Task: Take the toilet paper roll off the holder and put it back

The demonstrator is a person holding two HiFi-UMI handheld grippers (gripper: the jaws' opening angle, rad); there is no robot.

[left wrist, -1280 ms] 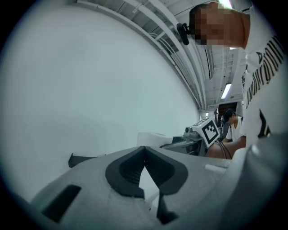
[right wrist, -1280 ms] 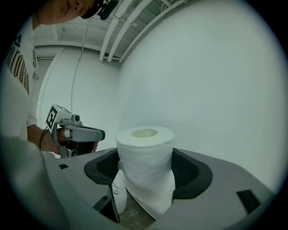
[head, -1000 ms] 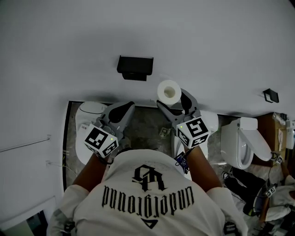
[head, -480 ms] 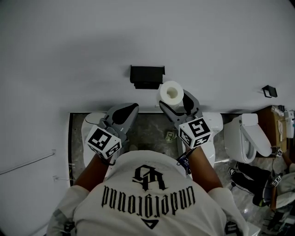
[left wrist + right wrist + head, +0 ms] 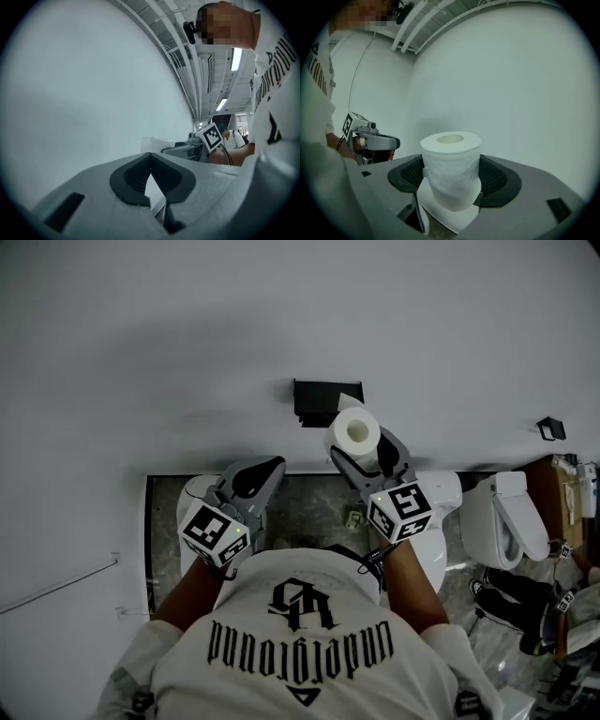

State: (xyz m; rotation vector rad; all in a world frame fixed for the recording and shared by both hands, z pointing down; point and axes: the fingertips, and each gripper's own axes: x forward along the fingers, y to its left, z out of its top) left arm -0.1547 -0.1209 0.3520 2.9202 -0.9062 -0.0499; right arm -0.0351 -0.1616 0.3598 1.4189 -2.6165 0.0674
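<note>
A white toilet paper roll (image 5: 357,432) (image 5: 451,168) is clamped between the jaws of my right gripper (image 5: 367,452) (image 5: 452,180), its hollow core facing up. It sits just right of and below the black holder (image 5: 325,401) on the white wall. A loose sheet hangs under the roll in the right gripper view. My left gripper (image 5: 261,474) (image 5: 151,180) is lower and to the left, shut with nothing between its dark pads.
A white wall fills the upper view. Below it lies a grey stone floor strip (image 5: 309,498) with white toilets at the left (image 5: 192,491), the middle (image 5: 441,493) and the right (image 5: 506,521). A second small black holder (image 5: 551,428) sits far right.
The holder and the roll have come closer together in the head view; my right gripper with the roll has risen toward the holder. The left gripper has barely shifted.
</note>
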